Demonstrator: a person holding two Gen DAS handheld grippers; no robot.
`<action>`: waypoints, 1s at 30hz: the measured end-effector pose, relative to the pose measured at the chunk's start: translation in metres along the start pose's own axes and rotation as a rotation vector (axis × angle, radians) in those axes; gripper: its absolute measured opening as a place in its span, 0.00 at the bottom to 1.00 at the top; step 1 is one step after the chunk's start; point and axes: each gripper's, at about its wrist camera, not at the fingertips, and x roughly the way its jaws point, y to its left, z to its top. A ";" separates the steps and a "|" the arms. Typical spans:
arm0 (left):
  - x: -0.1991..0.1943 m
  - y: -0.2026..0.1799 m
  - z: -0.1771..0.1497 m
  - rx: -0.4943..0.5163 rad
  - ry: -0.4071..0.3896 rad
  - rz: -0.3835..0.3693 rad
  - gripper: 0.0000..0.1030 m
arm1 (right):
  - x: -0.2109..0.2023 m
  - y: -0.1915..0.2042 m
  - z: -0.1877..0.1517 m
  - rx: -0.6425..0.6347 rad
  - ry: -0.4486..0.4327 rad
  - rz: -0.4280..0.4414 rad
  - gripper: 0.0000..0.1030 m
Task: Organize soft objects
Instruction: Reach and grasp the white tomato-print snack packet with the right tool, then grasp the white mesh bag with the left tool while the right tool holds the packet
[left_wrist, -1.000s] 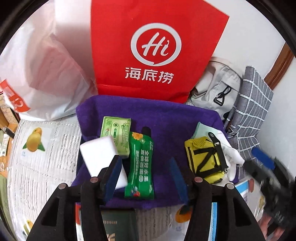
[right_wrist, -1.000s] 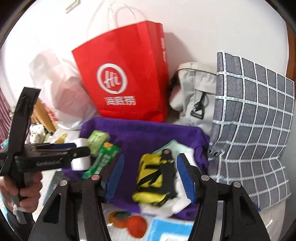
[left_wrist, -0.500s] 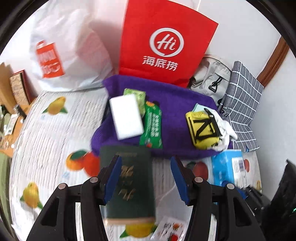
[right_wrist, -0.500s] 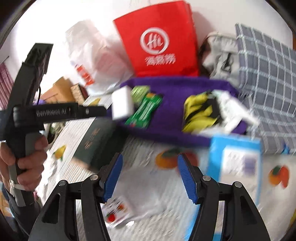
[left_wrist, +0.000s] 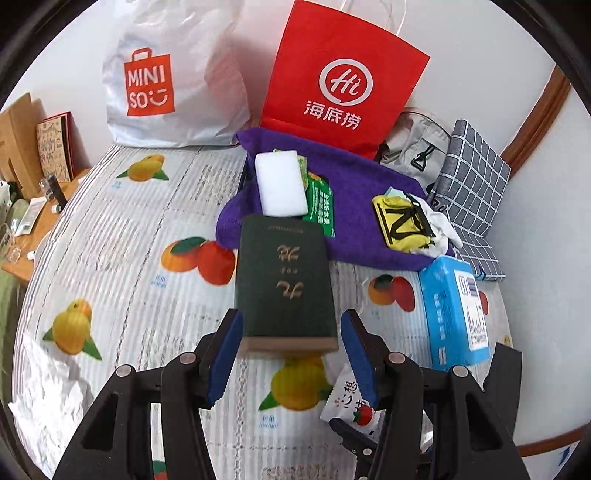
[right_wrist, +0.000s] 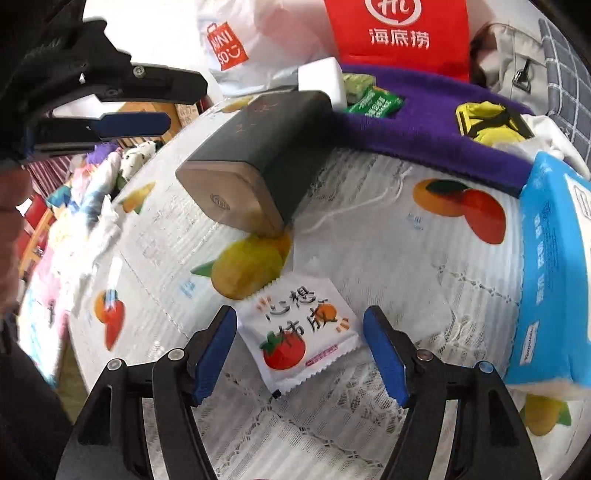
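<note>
A purple towel (left_wrist: 354, 184) lies at the back of the table with a white sponge (left_wrist: 280, 184), green packets (left_wrist: 320, 206) and a yellow pouch (left_wrist: 400, 225) on it. A dark green box (left_wrist: 284, 280) lies in front of the towel. My left gripper (left_wrist: 291, 328) is open, its fingers either side of the box's near end, above it. My right gripper (right_wrist: 300, 326) is open, low over a small white snack packet (right_wrist: 300, 334) that lies between its fingers. The box also shows in the right wrist view (right_wrist: 258, 158).
A blue tissue pack (left_wrist: 454, 314) lies at the right. A red paper bag (left_wrist: 340, 77), a white Miniso bag (left_wrist: 166, 81), a grey bag (left_wrist: 417, 155) and a checked cushion (left_wrist: 472, 184) stand against the wall. The tablecloth (left_wrist: 129, 258) has fruit prints.
Both grippers have pulled back from the purple towel toward the near side of the table. The left now straddles the green box; the right has dropped over the snack packet.
</note>
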 end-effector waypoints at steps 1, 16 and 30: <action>-0.001 0.002 -0.002 -0.003 0.000 -0.001 0.51 | 0.000 0.004 -0.004 -0.015 -0.004 -0.014 0.69; -0.020 0.014 -0.035 -0.023 0.004 -0.005 0.51 | -0.029 0.030 -0.033 -0.016 -0.037 -0.015 0.46; -0.017 0.002 -0.074 -0.014 0.045 0.025 0.51 | -0.102 0.023 -0.056 0.031 -0.179 -0.069 0.46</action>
